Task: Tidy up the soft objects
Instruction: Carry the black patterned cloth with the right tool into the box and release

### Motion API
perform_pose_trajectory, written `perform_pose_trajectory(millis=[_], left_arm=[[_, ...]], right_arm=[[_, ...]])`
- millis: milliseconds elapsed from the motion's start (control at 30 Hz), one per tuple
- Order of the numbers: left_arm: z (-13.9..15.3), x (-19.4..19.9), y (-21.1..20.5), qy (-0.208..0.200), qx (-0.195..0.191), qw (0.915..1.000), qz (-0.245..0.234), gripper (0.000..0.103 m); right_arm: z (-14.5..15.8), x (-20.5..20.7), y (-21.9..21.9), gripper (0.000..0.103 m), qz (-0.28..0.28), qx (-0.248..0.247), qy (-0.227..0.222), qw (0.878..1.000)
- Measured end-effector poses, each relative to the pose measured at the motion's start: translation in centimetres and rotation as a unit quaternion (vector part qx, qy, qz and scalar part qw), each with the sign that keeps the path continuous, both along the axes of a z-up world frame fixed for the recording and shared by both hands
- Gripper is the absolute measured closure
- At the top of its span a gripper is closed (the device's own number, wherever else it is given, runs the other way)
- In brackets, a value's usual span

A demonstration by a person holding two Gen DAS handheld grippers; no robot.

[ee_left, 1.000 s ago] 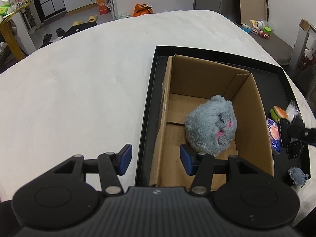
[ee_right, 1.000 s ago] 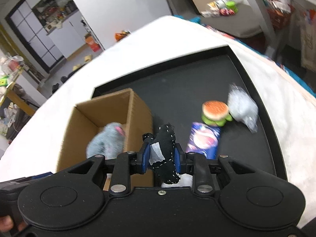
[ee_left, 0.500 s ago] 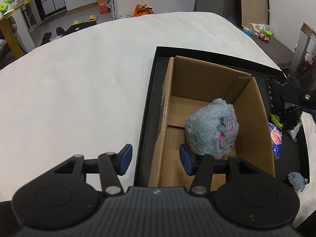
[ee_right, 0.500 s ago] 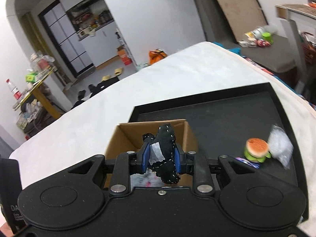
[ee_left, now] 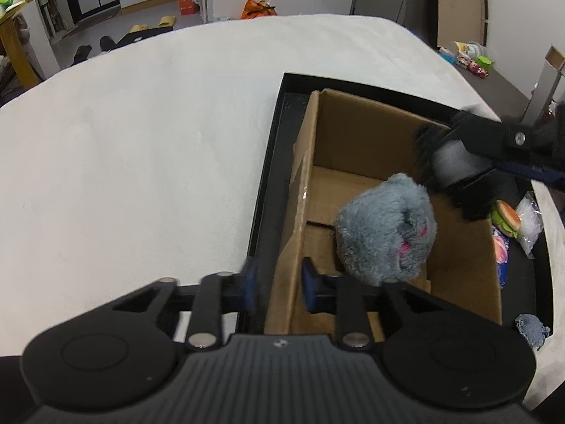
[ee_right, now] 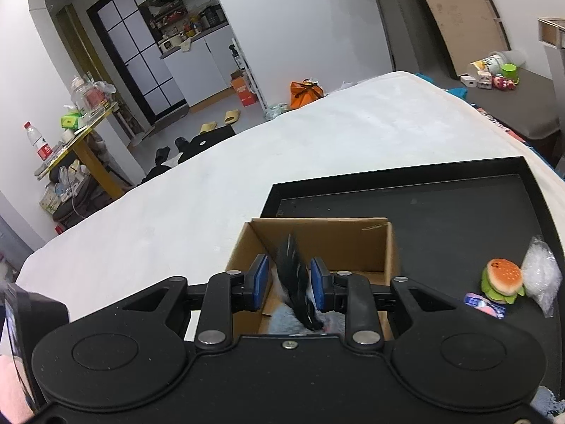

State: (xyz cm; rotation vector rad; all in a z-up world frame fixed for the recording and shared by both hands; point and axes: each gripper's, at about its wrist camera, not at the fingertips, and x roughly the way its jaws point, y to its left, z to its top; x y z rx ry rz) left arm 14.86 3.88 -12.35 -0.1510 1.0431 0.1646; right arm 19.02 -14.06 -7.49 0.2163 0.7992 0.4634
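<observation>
Since the earlier frame your right gripper (ee_right: 290, 277) has come from over the tray (ee_right: 459, 212) to above the box (ee_left: 353, 134). Your left gripper (ee_left: 279, 281) has just been closing, and the box's near side wall is now between its jaws. The left gripper is clamped on this wall. The right gripper is grasping the black toy (ee_right: 295, 282), which hangs over the open box, above the grey plush (ee_left: 385, 233) already inside.

I think the step is the drop. Keep the left grip firm, so the light box does not slide. Bring the right gripper lower and a little toward the far, empty half of the box before you release. There the toy will not land on the plush and roll out.

The cardboard rims stand close on both sides of the toy, so go straight down. After the release, lift up first. To the right the tray is free as far as the burger (ee_right: 501, 281).
</observation>
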Motion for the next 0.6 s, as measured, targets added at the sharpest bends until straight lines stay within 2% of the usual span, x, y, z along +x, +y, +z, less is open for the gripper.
perform_pose_trajectory(millis=[133,333,567,600], left_arm=[[-0.4,0.2,0.1,0.007,-0.003,1.0,0.004,0.093],[-0.3,0.0,0.1,0.006,-0.009,0.9999,0.011,0.093],[-0.2,-0.2,0.7,0.006,-0.02,0.9997,0.01,0.093],[-0.2,-0.1,0.7,0.007,-0.019,0.9998,0.008,0.092]], right_arm=[[-0.1,0.4,1.3,0.076,0.011,-0.006,-0.004,1.0],[-0.2,0.7,1.9,0.077,0.014,-0.005,-0.002,1.0],[-1.2,0.4,0.6,0.075,-0.004,-0.006,0.03,1.0],[-1.3,0.3,0.3,0.072,-0.009,-0.004,0.036,0.999]])
